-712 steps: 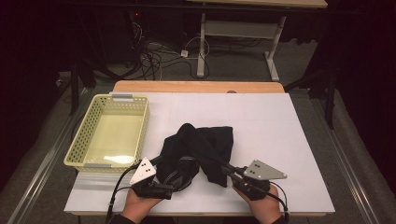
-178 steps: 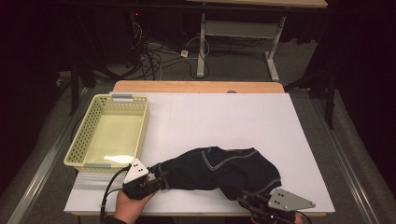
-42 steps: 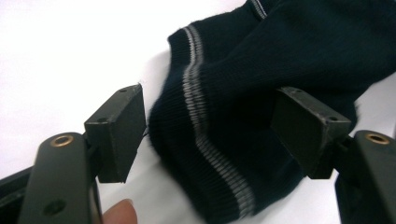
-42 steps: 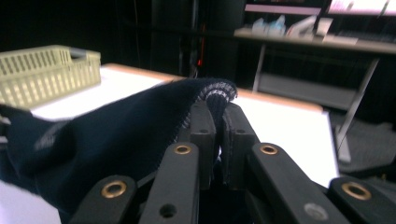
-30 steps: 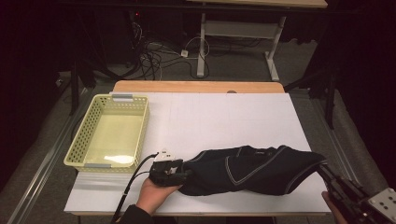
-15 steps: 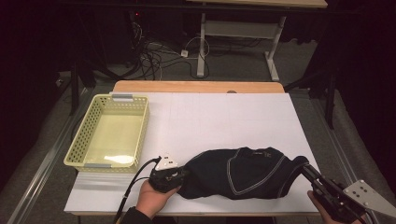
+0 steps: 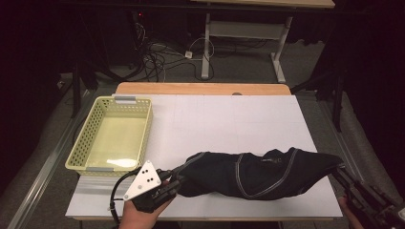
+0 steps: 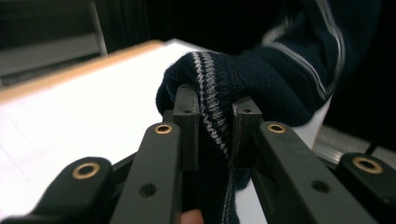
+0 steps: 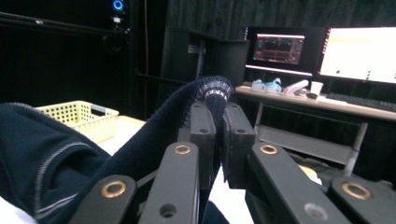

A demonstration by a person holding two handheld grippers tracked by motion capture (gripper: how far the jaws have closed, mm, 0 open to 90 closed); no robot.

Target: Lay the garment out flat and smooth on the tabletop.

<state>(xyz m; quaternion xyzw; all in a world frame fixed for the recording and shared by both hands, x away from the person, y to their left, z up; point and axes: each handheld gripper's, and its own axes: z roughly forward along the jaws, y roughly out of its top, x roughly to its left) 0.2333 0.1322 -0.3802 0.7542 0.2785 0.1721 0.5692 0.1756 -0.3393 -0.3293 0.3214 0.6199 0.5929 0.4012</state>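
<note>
Left gripper (image 7: 177,180): at the near edge of the table, left of centre, held in a hand (image 7: 138,217); its jaws have just been closing and now pinch a striped hem of the sweater (image 8: 212,116), as the left gripper view shows.
Right gripper (image 7: 340,172): at the near right corner, jaws clamped on another striped edge of the sweater (image 9: 212,100).
Sweater (image 7: 258,174): dark knit with pale seams, stretched left to right between the two grippers along the near part of the table, its middle sagging onto the white top.
Table (image 7: 229,119): white surface with a wooden strip at the far edge.
Basket (image 7: 76,157): pale yellow, on the left side of the table, well apart from the sweater.
</note>
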